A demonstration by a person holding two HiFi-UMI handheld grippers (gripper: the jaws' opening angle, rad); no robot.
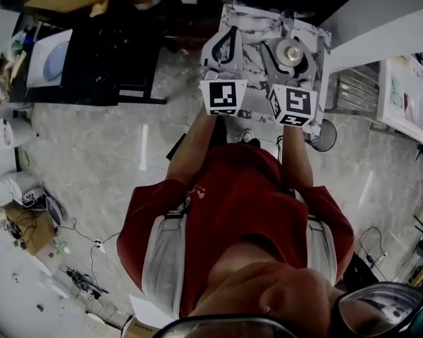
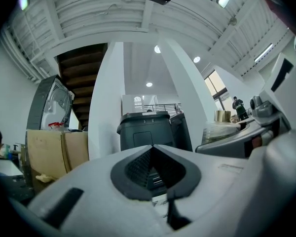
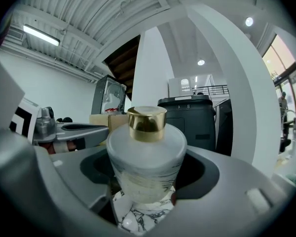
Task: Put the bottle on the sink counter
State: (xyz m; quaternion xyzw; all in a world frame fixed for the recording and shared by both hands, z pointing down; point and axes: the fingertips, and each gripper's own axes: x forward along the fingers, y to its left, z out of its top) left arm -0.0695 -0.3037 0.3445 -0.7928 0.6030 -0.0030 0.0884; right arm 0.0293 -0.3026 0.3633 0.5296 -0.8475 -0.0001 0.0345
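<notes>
A frosted white bottle (image 3: 147, 154) with a gold cap (image 3: 147, 122) stands upright between the jaws of my right gripper (image 3: 147, 184), which is shut on its body. Its base rests on or just above the marble sink counter (image 3: 138, 220). From the head view the bottle's cap (image 1: 292, 51) shows from above inside the right gripper (image 1: 290, 60), over the marble counter (image 1: 252, 27). My left gripper (image 1: 225, 48) hovers beside it over the same counter. In its own view the left gripper (image 2: 155, 171) is shut with nothing in it.
A dark grey bin (image 2: 145, 130) and a cardboard box (image 2: 49, 152) stand beyond the counter beside a white pillar (image 2: 108, 93). A black table (image 1: 106, 55) lies to the left, a small fan (image 1: 326, 136) on the floor to the right. Cables (image 1: 77, 277) trail over the floor.
</notes>
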